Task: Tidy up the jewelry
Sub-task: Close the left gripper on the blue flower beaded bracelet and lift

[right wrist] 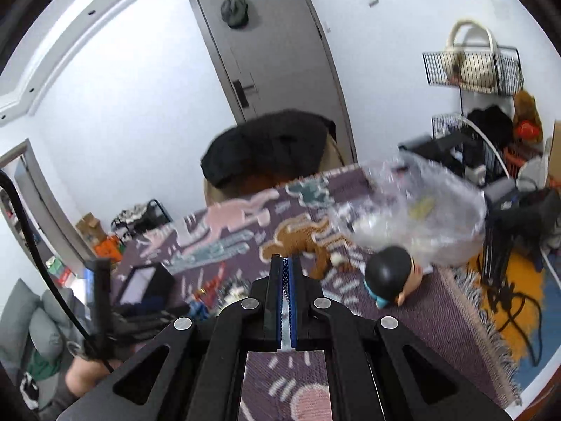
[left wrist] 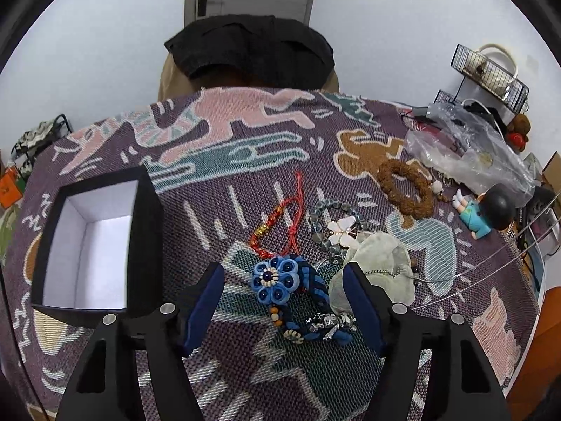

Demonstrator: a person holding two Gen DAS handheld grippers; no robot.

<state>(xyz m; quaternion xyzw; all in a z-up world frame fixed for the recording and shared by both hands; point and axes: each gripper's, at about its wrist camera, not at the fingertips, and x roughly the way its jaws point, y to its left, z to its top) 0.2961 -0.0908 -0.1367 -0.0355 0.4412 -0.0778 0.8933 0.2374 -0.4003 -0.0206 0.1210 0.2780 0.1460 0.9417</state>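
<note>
Left tongs (left wrist: 284,301) gape astride the flower piece (left wrist: 275,279); its cord tangles neighbouring bracelets, risking dragging them. Right tongs (right wrist: 287,273) closed, empty, aloft.

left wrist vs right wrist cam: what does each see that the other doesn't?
Left wrist only: the blue flower bracelet lying between the open left gripper's fingers, the butterfly bracelet, and the white inside of the black box.
Right wrist only: the right gripper, shut with nothing visible in it, raised above the table, and a cap hanging on the door.
Both: patterned cloth, doll, plastic bag, red cord bracelet.
</note>
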